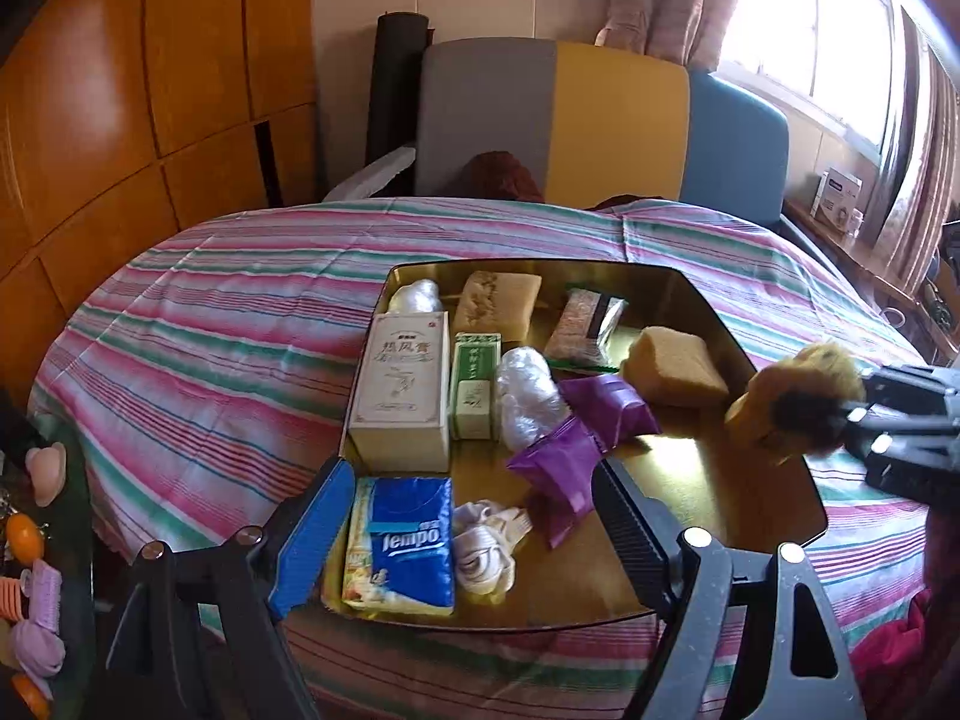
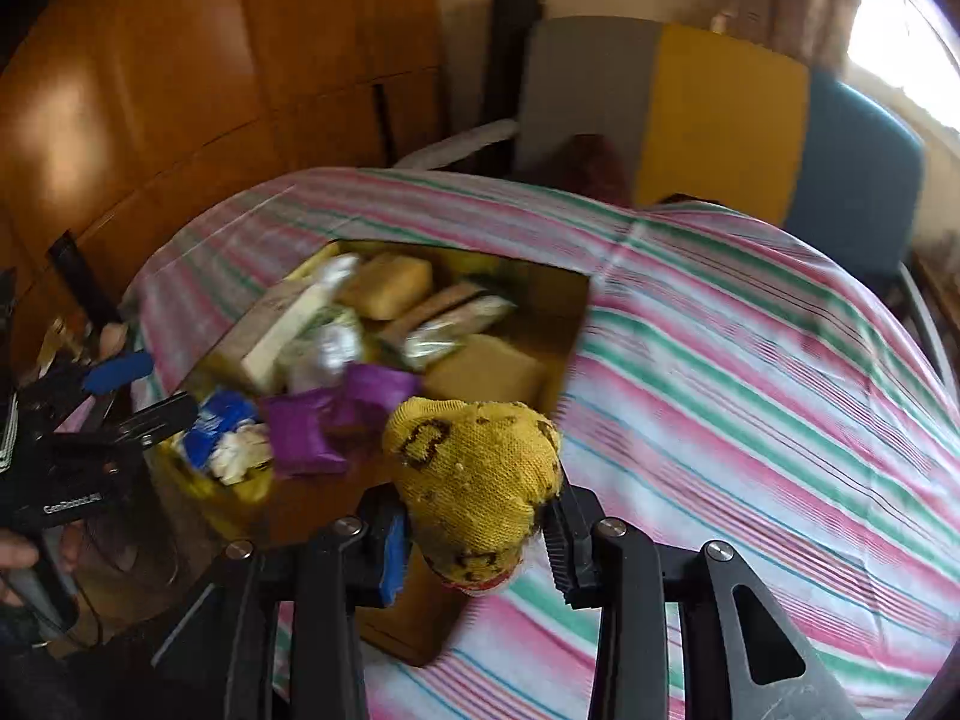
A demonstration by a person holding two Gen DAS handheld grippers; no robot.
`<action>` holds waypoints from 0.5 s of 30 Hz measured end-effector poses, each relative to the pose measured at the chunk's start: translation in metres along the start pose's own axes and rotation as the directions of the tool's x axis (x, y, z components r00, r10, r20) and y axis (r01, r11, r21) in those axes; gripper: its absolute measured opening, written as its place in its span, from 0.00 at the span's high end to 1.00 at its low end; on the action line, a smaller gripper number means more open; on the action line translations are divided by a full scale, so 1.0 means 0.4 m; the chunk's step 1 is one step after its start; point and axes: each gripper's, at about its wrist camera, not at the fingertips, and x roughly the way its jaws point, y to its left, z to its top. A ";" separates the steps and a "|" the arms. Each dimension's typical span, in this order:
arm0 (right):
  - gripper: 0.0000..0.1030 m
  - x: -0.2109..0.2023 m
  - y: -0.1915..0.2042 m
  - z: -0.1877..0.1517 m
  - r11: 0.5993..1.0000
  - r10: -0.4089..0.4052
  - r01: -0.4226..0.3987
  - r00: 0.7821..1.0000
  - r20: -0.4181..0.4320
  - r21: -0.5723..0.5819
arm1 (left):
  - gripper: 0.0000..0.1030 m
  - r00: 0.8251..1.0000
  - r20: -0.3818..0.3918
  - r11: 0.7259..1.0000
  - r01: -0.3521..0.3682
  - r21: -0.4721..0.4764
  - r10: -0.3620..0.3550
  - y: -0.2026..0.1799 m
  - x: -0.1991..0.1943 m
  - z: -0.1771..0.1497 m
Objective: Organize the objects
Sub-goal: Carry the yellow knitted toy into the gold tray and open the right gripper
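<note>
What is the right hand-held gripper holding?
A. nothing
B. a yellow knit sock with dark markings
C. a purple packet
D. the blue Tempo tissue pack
B: in the right wrist view the right hand-held gripper is clamped on the yellow sock, while the purple packets and the tissue pack lie in the tray.

Only a few bits are readable. The blue tissue pack [image 1: 408, 540] at the lower middle of the left wrist view says "Tempo" in white. The tall beige box [image 1: 401, 384] above it and the small green box [image 1: 474, 384] beside it carry Chinese characters, too small for me to read. At the left edge of the right wrist view, the black gripper body [image 2: 66, 480] reads "GenRobot.AI".
</note>
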 end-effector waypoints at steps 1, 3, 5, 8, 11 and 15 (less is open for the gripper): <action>0.63 0.015 0.015 0.000 1.000 0.011 -0.011 1.000 -0.008 -0.009 | 0.20 1.000 0.000 1.000 -0.005 0.000 0.005 0.003 0.000 -0.002; 0.63 0.058 0.046 -0.006 0.999 0.025 -0.026 0.999 -0.040 -0.034 | 0.20 1.000 0.000 1.000 -0.012 -0.003 0.012 0.008 0.000 -0.007; 0.61 0.098 0.077 -0.016 0.998 0.042 -0.046 0.996 -0.079 -0.051 | 0.20 1.000 -0.001 1.000 -0.023 -0.013 0.023 0.015 0.002 -0.009; 0.56 0.158 0.119 -0.038 0.994 -0.005 -0.010 0.991 -0.136 -0.106 | 0.20 0.999 0.004 0.999 -0.036 -0.022 0.036 0.023 0.002 -0.011; 0.46 0.191 0.136 -0.056 0.994 -0.007 -0.011 0.986 -0.165 -0.112 | 0.20 0.999 0.013 0.999 -0.046 -0.023 0.046 0.026 0.001 -0.012; 0.33 0.193 0.130 -0.069 0.997 -0.003 -0.010 0.988 -0.158 -0.082 | 0.20 0.999 0.023 0.998 -0.048 -0.028 0.049 0.031 -0.005 -0.011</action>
